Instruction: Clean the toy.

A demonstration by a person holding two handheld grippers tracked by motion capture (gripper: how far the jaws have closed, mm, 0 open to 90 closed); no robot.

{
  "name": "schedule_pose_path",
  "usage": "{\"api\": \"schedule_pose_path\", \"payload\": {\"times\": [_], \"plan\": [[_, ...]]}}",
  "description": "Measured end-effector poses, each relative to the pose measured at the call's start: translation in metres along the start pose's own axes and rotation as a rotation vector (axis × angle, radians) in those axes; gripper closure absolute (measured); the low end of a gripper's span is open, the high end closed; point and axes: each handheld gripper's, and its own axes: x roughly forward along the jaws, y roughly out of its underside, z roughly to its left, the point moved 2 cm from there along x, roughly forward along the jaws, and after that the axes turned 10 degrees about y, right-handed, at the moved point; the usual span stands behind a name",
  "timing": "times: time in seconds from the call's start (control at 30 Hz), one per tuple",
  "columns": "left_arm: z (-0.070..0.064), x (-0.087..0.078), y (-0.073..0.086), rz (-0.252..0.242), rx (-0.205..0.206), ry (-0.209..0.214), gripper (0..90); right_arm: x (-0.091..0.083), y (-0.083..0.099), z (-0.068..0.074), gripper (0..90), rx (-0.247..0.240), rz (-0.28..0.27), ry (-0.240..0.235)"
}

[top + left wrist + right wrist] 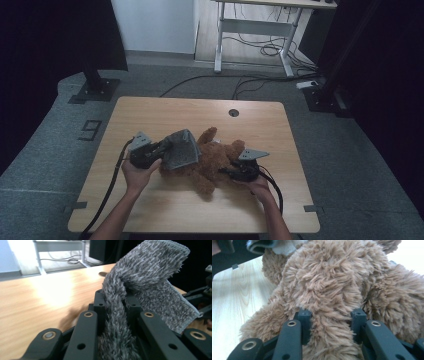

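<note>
A brown teddy bear (212,162) lies on the wooden table (150,115), near the middle. Over its left part hangs a grey fuzzy knitted garment (181,149). My left gripper (159,148) is shut on that garment; in the left gripper view the grey fabric (150,275) is pinched between the two black jaws and folds over above them. My right gripper (231,171) is at the bear's right side. In the right gripper view its jaws are pressed into the bear's fur (329,290) on both sides, clamping a thick part of the toy.
A round cable hole (233,112) sits near the table's far edge. Beyond the table are a white desk frame (252,30), loose cables on the floor (260,47) and black stand bases (95,90). Bare tabletop lies left and in front of the bear.
</note>
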Motion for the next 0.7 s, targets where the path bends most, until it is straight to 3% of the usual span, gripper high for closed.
{"api": "schedule_pose_path", "payload": {"times": [0.07, 0.17, 0.37, 0.47, 0.63, 0.7], "plan": [[-0.002, 0.018, -0.001, 0.057, 0.032, -0.026, 76.5, -0.001, 0.000, 0.002, 63.5, -0.003, 0.003, 0.003], [0.004, 0.023, 0.004, 0.092, 0.024, -0.038, 76.6, -0.001, 0.002, 0.003, 63.5, -0.002, 0.006, 0.002], [0.021, 0.014, 0.018, 0.119, -0.020, -0.078, 76.8, -0.001, 0.003, 0.005, 63.5, 0.004, 0.015, 0.007], [0.033, 0.005, 0.035, 0.127, -0.066, -0.096, 76.9, -0.001, 0.003, 0.007, 63.5, 0.000, 0.017, 0.011], [0.041, -0.001, 0.046, 0.144, -0.088, -0.119, 76.9, -0.002, 0.004, 0.007, 63.5, 0.002, 0.015, 0.013], [0.049, -0.004, 0.057, 0.164, -0.109, -0.129, 76.9, -0.002, 0.005, 0.006, 63.4, 0.007, 0.012, 0.010]]}}
